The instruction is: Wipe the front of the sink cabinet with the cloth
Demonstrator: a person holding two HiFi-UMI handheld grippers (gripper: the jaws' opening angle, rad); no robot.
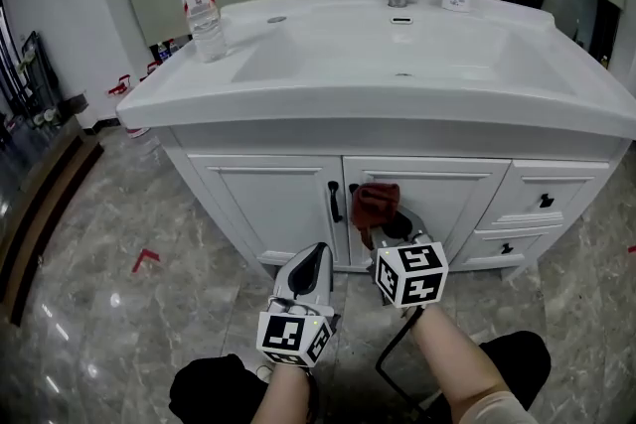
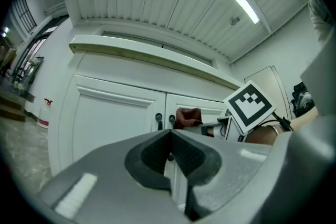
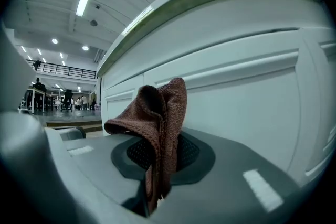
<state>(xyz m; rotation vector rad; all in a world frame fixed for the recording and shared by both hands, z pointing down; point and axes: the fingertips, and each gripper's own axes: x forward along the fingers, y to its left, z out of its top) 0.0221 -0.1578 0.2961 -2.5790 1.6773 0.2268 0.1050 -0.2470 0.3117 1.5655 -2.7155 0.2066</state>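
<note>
The right hand-held gripper (image 1: pixel 390 231) is clamped on the brown cloth (image 1: pixel 376 202), up at the sink cabinet's (image 1: pixel 268 204) right door, just right of the black handles (image 1: pixel 335 202). The left hand-held gripper (image 1: pixel 316 258) hovers nearer, its jaws together on nothing.

I am holding the right gripper (image 1: pixel 386 225) at the sink cabinet (image 1: pixel 268 204) front, pressing the brown cloth (image 1: pixel 376 204) against its middle door. The left gripper (image 1: pixel 315 253) is hovering below the cabinet doors. A water bottle (image 1: pixel 203 10) is standing on the cabinet's top-left corner.
</note>
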